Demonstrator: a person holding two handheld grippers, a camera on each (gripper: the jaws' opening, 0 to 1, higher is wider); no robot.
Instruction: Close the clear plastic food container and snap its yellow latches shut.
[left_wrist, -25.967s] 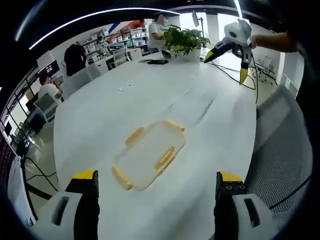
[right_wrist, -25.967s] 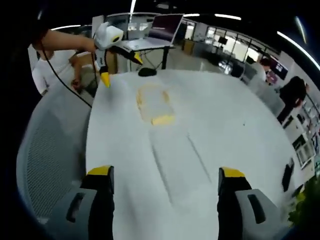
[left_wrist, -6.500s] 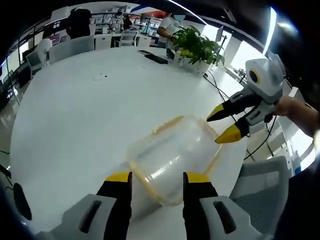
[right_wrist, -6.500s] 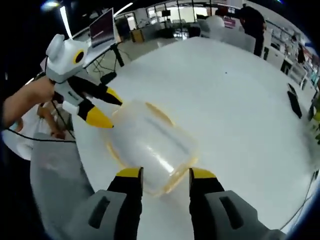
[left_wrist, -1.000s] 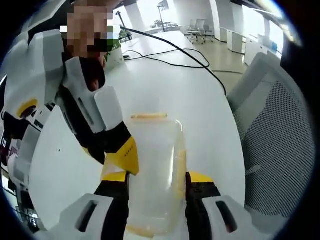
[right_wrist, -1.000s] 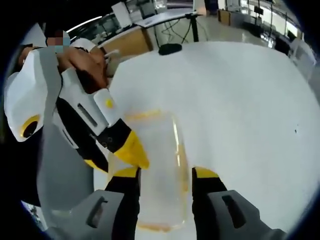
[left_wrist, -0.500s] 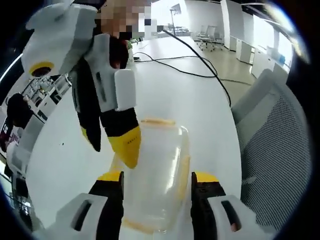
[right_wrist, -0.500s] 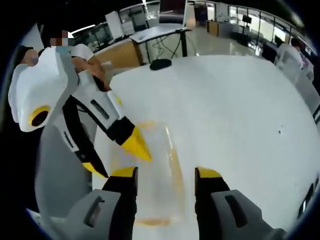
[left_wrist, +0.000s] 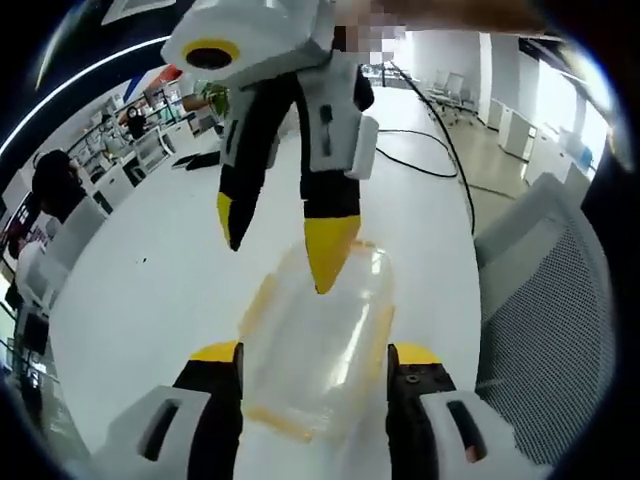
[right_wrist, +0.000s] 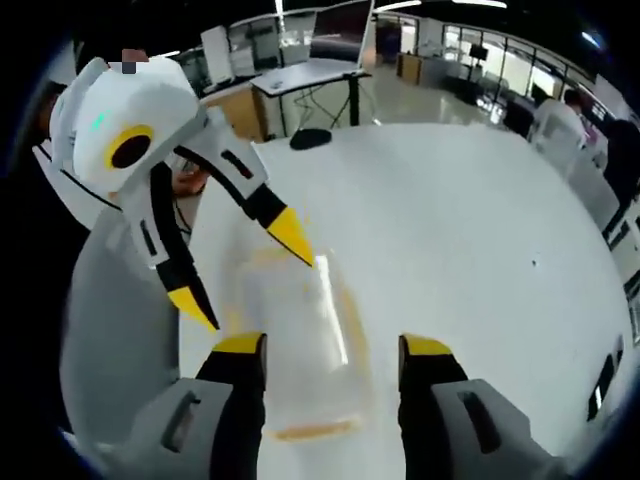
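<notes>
The clear plastic container (left_wrist: 318, 345) lies on the white table (left_wrist: 150, 280) with its lid on and yellow latches (left_wrist: 258, 297) along its edges. My left gripper (left_wrist: 315, 354) is open, its jaws flanking the near end of the container. The right gripper (left_wrist: 280, 240) reaches in from above, open, one yellow tip on the container's far top and the other off to its left. In the right gripper view the container (right_wrist: 300, 335) sits between my right gripper's (right_wrist: 333, 347) open jaws. There the left gripper (right_wrist: 245, 272) straddles the container's far left corner.
A grey mesh chair (left_wrist: 545, 300) stands beside the table edge, seen also as a chair back (right_wrist: 110, 330). Black cables (left_wrist: 425, 150) trail over the table's far side. A desk with a laptop (right_wrist: 335, 45) and seated people lie beyond.
Both grippers' jaws have spread a little wider around the container. Each has drawn back and tilted up, so the opposite gripper now stands higher over the container's far end.
</notes>
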